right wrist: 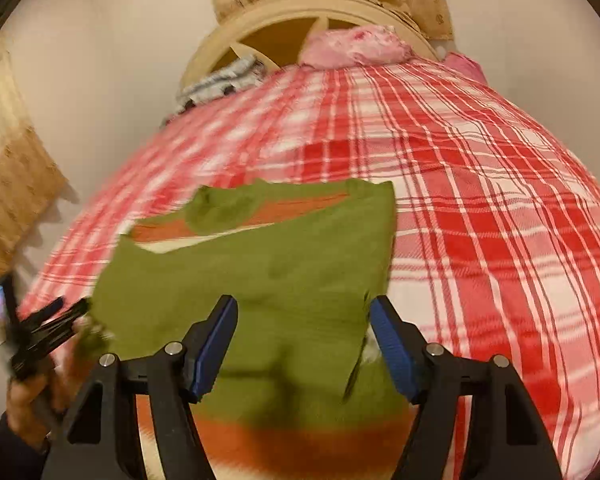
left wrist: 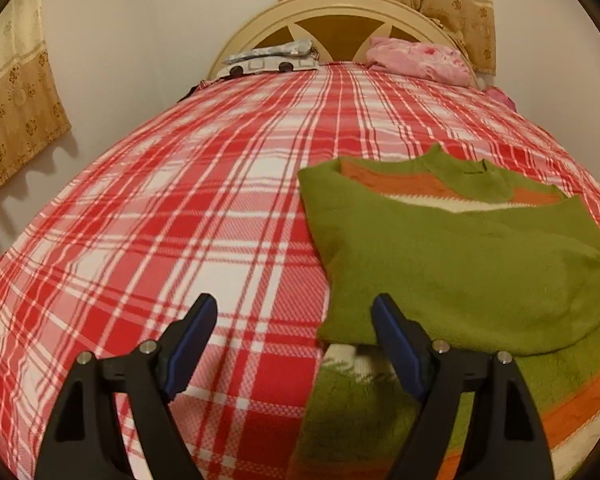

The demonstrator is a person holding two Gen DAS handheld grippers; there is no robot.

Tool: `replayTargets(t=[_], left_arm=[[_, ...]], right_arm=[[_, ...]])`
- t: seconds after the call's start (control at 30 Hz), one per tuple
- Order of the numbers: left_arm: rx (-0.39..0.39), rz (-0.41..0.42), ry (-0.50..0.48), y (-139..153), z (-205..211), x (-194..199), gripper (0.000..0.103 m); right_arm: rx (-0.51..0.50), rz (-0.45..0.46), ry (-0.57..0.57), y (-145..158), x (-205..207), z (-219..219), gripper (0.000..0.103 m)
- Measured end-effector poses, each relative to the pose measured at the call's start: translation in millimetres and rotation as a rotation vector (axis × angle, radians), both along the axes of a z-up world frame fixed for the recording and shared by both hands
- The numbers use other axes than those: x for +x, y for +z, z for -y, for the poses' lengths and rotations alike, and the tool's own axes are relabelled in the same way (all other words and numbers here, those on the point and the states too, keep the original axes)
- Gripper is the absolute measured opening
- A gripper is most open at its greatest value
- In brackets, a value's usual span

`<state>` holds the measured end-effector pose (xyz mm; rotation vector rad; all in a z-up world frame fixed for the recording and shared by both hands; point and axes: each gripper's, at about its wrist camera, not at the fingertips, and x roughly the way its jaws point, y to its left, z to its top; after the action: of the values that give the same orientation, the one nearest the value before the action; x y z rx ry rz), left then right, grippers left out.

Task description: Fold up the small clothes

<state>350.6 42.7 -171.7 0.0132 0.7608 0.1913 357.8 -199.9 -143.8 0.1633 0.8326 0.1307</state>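
A small green sweater with orange and white stripes lies on the red plaid bedspread, its sleeves folded in over the body. My left gripper is open and empty, hovering at the sweater's near left edge. My right gripper is open and empty above the sweater, over its lower right part. The left gripper also shows blurred at the left edge of the right wrist view, held in a hand.
A cream headboard stands at the far end, with a grey patterned pillow and a pink bundle against it. Beige curtains hang on the left wall and behind the headboard. Walls close in on both sides.
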Motion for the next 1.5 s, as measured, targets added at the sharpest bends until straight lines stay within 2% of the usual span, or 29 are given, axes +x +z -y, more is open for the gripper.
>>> replayTargets(t=[0.13, 0.17, 0.2, 0.27, 0.33, 0.47, 0.57, 0.63, 0.73, 0.8, 0.87, 0.93, 1.03, 1.13, 1.17, 1.23, 1.27, 1.3, 1.4, 1.5], left_arm=[[-0.056, -0.025, 0.004, -5, -13, 1, 0.085], [-0.067, -0.033, 0.010, -6, -15, 3, 0.086], [-0.075, -0.039, 0.016, -9, -19, 3, 0.089], [-0.099, -0.058, 0.027, -13, -22, 6, 0.091], [-0.106, -0.064, 0.037, -14, -24, 7, 0.093], [-0.101, -0.065, 0.045, -15, -23, 6, 0.094], [-0.091, -0.066, 0.047, -15, -22, 5, 0.096], [-0.084, -0.066, 0.051, -15, -22, 5, 0.098], [-0.076, -0.069, 0.053, -15, -22, 6, 0.099], [-0.071, -0.068, 0.054, -15, -22, 6, 0.099], [-0.072, -0.058, 0.066, -14, -23, 4, 0.100], [-0.079, -0.046, 0.076, -14, -26, 2, 0.101], [-0.080, -0.054, 0.077, -15, -26, 4, 0.101], [-0.071, -0.055, 0.079, -15, -25, 4, 0.102], [-0.067, -0.056, 0.079, -15, -25, 4, 0.102], [-0.059, -0.061, 0.079, -16, -24, 5, 0.102], [-0.055, -0.062, 0.079, -16, -23, 4, 0.102], [-0.051, -0.063, 0.078, -16, -22, 5, 0.102], [-0.046, -0.067, 0.079, -17, -21, 5, 0.103], [-0.056, -0.070, 0.077, -17, -22, 5, 0.103]], right_arm=[[-0.084, -0.054, 0.000, -21, 15, -4, 0.053], [-0.099, -0.050, -0.001, -23, 14, -3, 0.047], [-0.126, -0.046, -0.001, -23, 13, -4, 0.033], [-0.151, -0.048, 0.011, -23, 12, -4, 0.011], [-0.149, -0.034, 0.021, -18, 10, -5, 0.009], [-0.204, 0.053, 0.034, 6, 8, -14, 0.006], [-0.219, 0.092, 0.015, 22, 18, -16, 0.006], [-0.221, 0.079, -0.003, 21, 29, -17, 0.006], [-0.237, 0.012, -0.023, 2, 51, -15, 0.006], [-0.236, -0.066, -0.034, -20, 61, -11, 0.007], [-0.224, -0.092, -0.054, -31, 57, -8, 0.007], [-0.258, -0.101, -0.052, -35, 50, -11, 0.007], [-0.343, -0.087, -0.030, -33, 43, -22, 0.007], [-0.372, -0.051, -0.018, -18, 37, -28, 0.010], [-0.393, -0.028, -0.008, -11, 33, -34, 0.014], [-0.376, 0.020, 0.054, 1, 22, -48, 0.034], [-0.344, 0.035, 0.098, 4, 20, -56, 0.050], [-0.328, 0.038, 0.134, 5, 17, -65, 0.053], [-0.315, 0.011, 0.201, -3, 16, -84, 0.053], [-0.250, -0.052, 0.177, -22, 22, -79, 0.053]])
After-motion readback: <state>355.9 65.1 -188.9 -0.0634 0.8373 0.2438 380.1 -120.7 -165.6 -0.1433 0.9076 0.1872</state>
